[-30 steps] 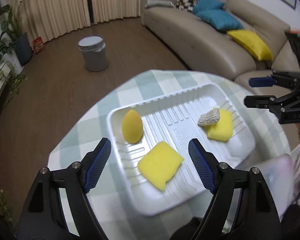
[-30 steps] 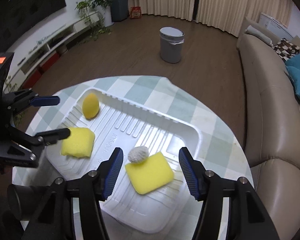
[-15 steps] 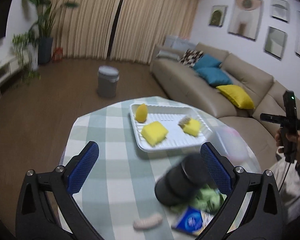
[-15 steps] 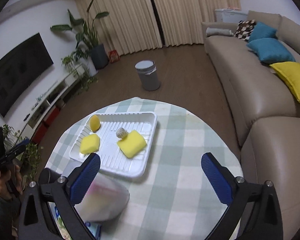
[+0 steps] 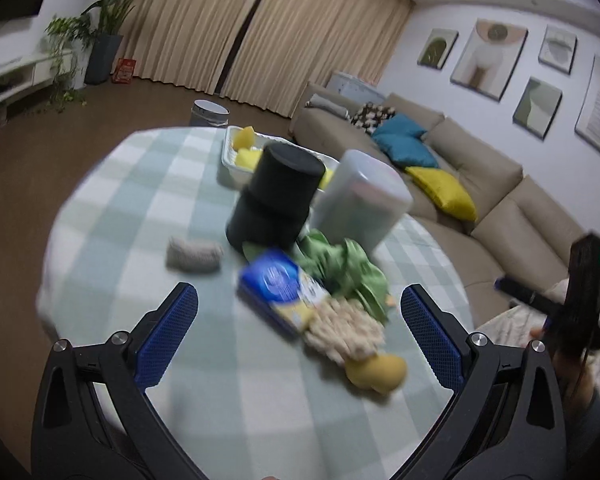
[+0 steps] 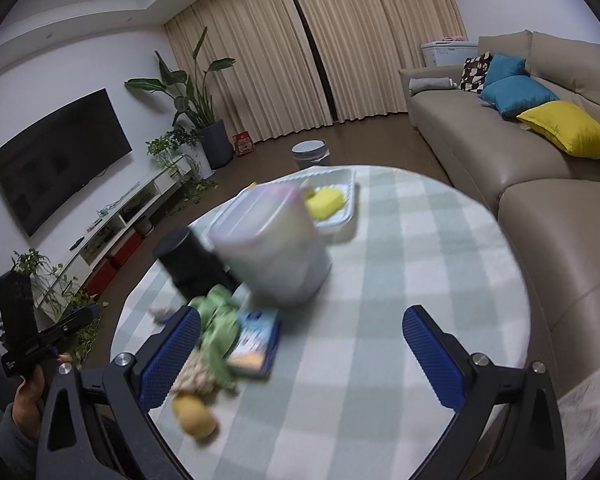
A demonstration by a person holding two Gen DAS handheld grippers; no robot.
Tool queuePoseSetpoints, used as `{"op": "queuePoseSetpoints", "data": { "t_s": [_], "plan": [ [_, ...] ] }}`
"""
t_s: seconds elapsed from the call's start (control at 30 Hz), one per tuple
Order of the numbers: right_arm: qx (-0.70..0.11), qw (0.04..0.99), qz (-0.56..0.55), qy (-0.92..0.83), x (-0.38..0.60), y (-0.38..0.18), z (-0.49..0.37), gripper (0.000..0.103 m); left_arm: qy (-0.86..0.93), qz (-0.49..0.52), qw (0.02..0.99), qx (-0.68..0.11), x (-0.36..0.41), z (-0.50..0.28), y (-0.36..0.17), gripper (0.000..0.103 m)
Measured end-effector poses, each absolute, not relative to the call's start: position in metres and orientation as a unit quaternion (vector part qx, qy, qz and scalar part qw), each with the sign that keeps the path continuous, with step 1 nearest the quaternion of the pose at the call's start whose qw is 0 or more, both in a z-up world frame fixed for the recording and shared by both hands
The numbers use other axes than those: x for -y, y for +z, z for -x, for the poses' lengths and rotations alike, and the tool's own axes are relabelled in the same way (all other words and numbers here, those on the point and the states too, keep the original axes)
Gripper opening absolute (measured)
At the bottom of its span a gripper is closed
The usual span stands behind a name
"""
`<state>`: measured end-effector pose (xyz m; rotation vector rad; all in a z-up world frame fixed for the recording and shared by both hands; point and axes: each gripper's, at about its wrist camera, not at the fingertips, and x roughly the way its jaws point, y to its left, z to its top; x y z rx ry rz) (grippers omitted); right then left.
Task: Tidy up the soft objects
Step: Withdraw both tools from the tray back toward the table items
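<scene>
**Grippers hanging wide over the leftover pile**

Grippers are both sitting back from the desk (image 5: 112,216), and neither is carrying anything. The left gripper (image 5: 298,334) is spread wide, blue pads framing the clutter at the near edge; the right gripper (image 6: 300,354) is gaping just as wide, nothing between its fingers.

The tray (image 5: 230,156) is waiting at the far side, partly hidden behind a black cylinder (image 5: 278,200) and a frosted tub (image 5: 360,204). Yellow sponges (image 5: 246,146) are already lying inside it, which reads as the sorted group, kept together and out of the way.

What is left is lying loose on the checked cloth near the person. A grey scrubber (image 5: 194,256) is resting alone, just beside the cylinder, its long axis running roughly left to right across the left view. A green cloth (image 5: 340,268) is crumpled in a heap with no clear direction, touching a blue packet (image 5: 276,284) that is angling from upper left down to lower right. A beige knobbly piece (image 5: 346,332) and a yellow lump (image 5: 376,370) are sitting closest of all; blur is hiding their exact shape.

My read: the wide spread suits a fresh pick, and the scrubber, standing clear of the heap, looks the easiest target.
</scene>
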<state>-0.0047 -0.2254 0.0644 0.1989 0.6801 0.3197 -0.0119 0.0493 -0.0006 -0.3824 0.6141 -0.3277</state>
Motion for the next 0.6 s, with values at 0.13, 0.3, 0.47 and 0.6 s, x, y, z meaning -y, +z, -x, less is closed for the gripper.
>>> {"op": "queuePoseSetpoints", "data": {
  "t_s": [0.13, 0.3, 0.47, 0.6],
  "plan": [
    [-0.326, 0.931, -0.074, 0.147, 0.194, 0.040, 0.051, 0.103, -0.167, 0.209, 0.910, -0.317, -0.041, 0.035, -0.026, 0.103],
    [-0.321, 0.935, -0.042, 0.145, 0.162, 0.013, 0.089, 0.103, -0.169, 0.202, 0.898, -0.352, -0.030, 0.049, -0.038, 0.103],
    [-0.331, 0.928, -0.010, 0.169, 0.138, -0.001, 0.100, 0.103, -0.167, 0.145, 0.880, -0.420, -0.014, 0.046, -0.047, 0.103],
    [-0.340, 0.924, 0.010, 0.176, 0.129, -0.005, 0.100, 0.103, -0.168, 0.142, 0.891, -0.397, -0.017, 0.049, -0.038, 0.103]
  ]
}}
